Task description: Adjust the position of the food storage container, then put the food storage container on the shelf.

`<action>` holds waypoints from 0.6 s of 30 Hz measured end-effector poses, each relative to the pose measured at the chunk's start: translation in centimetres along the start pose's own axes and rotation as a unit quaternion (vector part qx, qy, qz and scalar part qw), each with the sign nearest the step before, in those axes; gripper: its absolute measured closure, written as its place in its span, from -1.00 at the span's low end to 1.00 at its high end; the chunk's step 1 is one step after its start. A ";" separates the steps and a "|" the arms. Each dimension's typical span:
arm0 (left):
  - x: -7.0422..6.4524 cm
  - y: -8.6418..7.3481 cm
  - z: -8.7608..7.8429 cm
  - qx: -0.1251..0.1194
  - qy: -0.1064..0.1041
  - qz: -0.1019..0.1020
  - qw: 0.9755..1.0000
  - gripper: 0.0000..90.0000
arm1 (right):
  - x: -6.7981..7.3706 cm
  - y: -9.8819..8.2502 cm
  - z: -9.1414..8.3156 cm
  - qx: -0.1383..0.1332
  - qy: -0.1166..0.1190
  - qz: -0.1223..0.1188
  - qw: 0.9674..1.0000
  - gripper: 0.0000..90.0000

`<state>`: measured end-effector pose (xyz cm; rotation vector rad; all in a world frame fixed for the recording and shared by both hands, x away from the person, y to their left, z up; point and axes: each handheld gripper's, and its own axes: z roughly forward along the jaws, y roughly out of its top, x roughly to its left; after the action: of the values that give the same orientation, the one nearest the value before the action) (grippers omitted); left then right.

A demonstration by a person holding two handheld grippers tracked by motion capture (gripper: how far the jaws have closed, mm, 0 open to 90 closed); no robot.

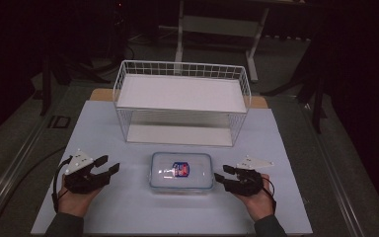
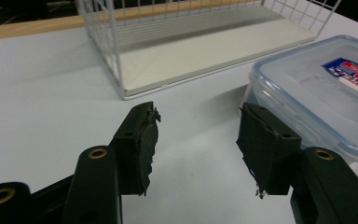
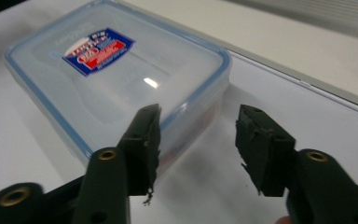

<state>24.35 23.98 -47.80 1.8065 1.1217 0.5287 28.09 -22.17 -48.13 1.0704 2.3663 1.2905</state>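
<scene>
Lidded container (image 1: 181, 172) between 2 open grippers, wire basket (image 1: 182, 101) behind

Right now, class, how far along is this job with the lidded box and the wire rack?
Nothing looks done: the lidded box sits on the table before the wire rack, whose shelves are bare. In hand: left gripper and right gripper flank it, open. Gripping and any move remain.

A white counter (image 1: 103, 133) carries a white wire basket (image 1: 182, 101) at upper centre and a lidded clear plastic box (image 1: 181, 172) at lower centre
</scene>
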 end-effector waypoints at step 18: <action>-4.6 1.0 5.1 0.059 -0.085 0.012 0.995 -0.20 | 0.6 1.0 2.1 0.006 0.040 0.042 0.998 -0.36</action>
<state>26.30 17.45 -48.93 1.9300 1.0339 0.3198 29.26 -20.12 -48.50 1.1540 2.4127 1.3744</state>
